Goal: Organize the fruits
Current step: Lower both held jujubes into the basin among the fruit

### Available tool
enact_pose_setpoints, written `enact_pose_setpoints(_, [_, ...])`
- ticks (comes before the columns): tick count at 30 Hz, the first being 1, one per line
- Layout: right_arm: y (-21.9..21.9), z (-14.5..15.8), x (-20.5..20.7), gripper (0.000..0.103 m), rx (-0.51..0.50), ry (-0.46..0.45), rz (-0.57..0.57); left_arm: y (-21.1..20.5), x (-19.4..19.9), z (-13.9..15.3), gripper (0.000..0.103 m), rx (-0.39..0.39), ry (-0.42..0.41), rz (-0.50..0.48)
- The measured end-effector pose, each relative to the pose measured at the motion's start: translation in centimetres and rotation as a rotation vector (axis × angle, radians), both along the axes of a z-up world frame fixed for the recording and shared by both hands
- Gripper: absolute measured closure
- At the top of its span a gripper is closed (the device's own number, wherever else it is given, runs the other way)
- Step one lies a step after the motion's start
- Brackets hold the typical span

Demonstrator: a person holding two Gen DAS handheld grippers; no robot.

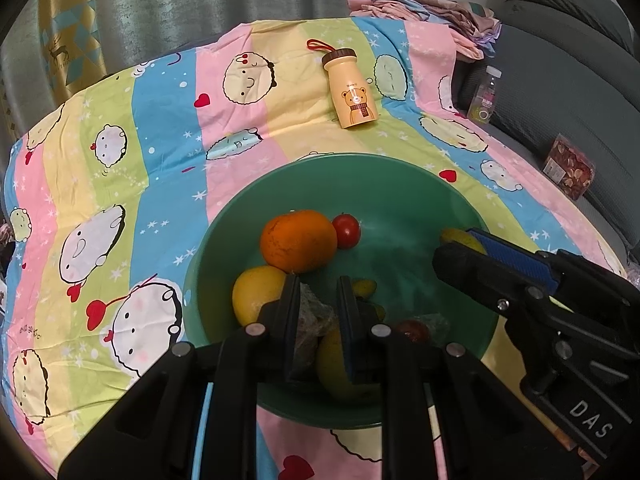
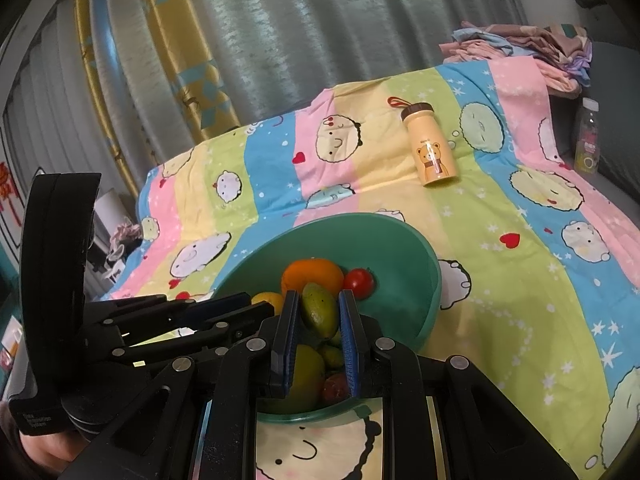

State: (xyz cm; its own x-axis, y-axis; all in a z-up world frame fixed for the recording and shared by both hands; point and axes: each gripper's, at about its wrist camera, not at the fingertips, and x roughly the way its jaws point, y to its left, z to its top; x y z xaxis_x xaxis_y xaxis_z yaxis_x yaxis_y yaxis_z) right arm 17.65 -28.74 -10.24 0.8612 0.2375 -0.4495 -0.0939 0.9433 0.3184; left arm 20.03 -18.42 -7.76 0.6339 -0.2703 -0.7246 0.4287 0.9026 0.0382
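A green bowl point(image 1: 360, 160) point(image 2: 360, 220) sits on the cartoon-print sheet. In it lie an orange point(image 1: 298, 240) point(image 2: 312, 274), a red tomato point(image 1: 346, 230) point(image 2: 359, 283), a yellow fruit point(image 1: 256, 292) and more yellow and red fruits underneath. My left gripper point(image 1: 319, 284) point(image 2: 260, 306) hangs over the bowl's near side, shut on a brownish crinkled item point(image 1: 312, 314). My right gripper point(image 2: 319, 296) point(image 1: 464, 246) is over the bowl too, its blue pads shut on a green-yellow mango-shaped fruit point(image 2: 318, 312) point(image 1: 460, 236).
A yellow bear-print bottle point(image 1: 352, 92) point(image 2: 432, 152) lies on the sheet behind the bowl. Folded clothes point(image 1: 432, 12) are piled at the back right. A clear bottle point(image 1: 486, 96) and a red packet point(image 1: 568, 168) rest on the grey sofa to the right. Curtains hang behind.
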Motion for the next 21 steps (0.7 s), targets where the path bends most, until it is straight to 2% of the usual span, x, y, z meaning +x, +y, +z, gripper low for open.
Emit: enact_pose_setpoints(21, [0.11,-0.14,0.32,0.081,-0.006,0.005,0.010,-0.05,-0.08,-0.21,0.085,0.013,0.001,0.002])
